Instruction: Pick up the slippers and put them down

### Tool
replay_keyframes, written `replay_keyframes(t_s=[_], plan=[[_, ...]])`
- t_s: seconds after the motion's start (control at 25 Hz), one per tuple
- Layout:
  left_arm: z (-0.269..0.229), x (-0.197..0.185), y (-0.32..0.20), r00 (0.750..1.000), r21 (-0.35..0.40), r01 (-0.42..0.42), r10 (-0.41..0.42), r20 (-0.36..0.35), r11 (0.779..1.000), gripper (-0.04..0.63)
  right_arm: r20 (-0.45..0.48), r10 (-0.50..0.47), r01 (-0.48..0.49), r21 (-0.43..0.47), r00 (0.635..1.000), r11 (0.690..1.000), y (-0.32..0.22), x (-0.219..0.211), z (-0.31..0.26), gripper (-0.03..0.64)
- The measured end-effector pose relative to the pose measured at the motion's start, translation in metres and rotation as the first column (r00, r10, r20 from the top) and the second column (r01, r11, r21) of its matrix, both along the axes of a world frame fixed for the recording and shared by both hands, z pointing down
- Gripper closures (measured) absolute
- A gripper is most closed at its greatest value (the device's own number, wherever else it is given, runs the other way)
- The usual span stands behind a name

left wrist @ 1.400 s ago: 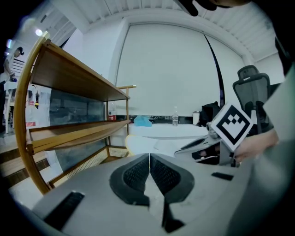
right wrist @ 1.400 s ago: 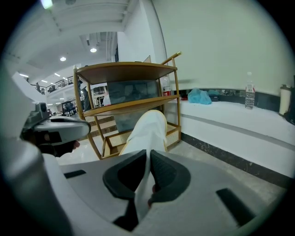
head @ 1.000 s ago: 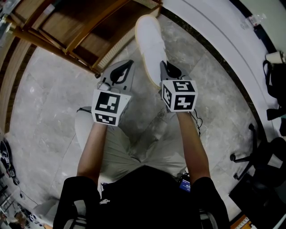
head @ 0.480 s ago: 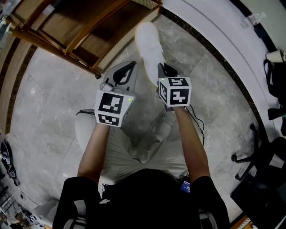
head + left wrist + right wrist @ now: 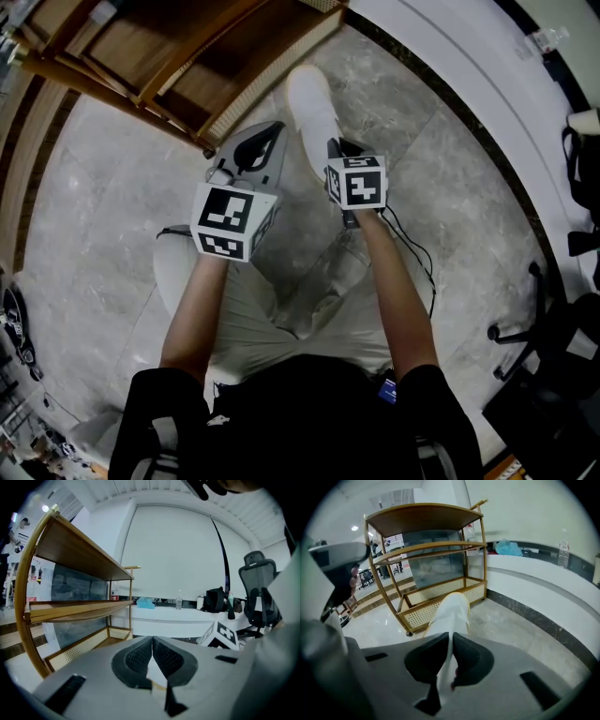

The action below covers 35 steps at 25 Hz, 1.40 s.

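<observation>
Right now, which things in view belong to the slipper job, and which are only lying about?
In the job: white slipper, clamped in the right tool; left tool, shut, empty.

Lying about: wooden rack, office chair, black bag, water bottle, blue cloth.

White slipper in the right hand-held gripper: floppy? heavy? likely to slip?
Probably light: the right hand-held gripper holds the white slipper by a thin edge alone. Likely fairly stiff: it juts straight out without sagging. May pivot, gripped at one end.
</observation>
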State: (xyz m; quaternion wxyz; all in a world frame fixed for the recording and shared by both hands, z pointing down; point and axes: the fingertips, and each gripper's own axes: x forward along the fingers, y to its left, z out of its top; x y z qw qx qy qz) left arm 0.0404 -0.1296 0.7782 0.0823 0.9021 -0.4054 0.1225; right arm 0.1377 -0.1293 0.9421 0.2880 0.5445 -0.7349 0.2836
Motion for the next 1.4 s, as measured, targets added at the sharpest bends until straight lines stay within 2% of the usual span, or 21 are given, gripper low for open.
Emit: replay_keyframes(t_s=[0.12, 0.52, 0.72, 0.84, 1.0, 1.16, 1.4], plan=[[-0.005, 0.0, 0.001, 1.0, -0.01, -0.005, 0.005, -0.03, 1.0, 0.589, -0.014, 0.002, -0.002, -0.037, 1.0, 0.999, 0.005, 0.0, 0.017, 0.6], [0.001, -0.003, 0.003, 1.0, -0.01, -0.006, 0.006, -0.015, 1.0, 0.589, -0.031, -0.008, 0.003, -0.16, 0.999, 0.987, 0.026, -0.009, 0.077, 0.6], [0.012, -0.008, 0.0, 0.999, 0.027, -0.003, 0.002, 0.048, 1.0, 0.589, 0.008, 0.003, -0.002, -0.19, 1.0, 0.982, 0.035, -0.012, 0.136, 0.6], [0.014, -0.009, -0.002, 0.999, 0.037, 0.0, -0.002, 0.054, 0.999, 0.589, -0.014, 0.022, -0.025, -0.236, 1.0, 0.971, 0.046, -0.012, 0.125, 0.6], [0.017, -0.008, -0.004, 0.998, 0.033, -0.007, 0.005, 0.06, 0.999, 0.589, -0.024, 0.041, -0.046, -0.272, 0.999, 0.961, 0.054, -0.008, 0.142, 0.6], [0.019, -0.005, -0.003, 0.998, 0.015, -0.023, 0.022, 0.052, 1.0, 0.589, -0.049, 0.041, -0.053, -0.293, 0.998, 0.955, 0.063, -0.002, 0.175, 0.6], [0.024, -0.001, 0.0, 0.998, -0.03, -0.037, 0.038, 0.049, 0.999, 0.589, -0.053, 0.044, -0.059, -0.334, 0.998, 0.941, 0.073, -0.001, 0.177, 0.6]])
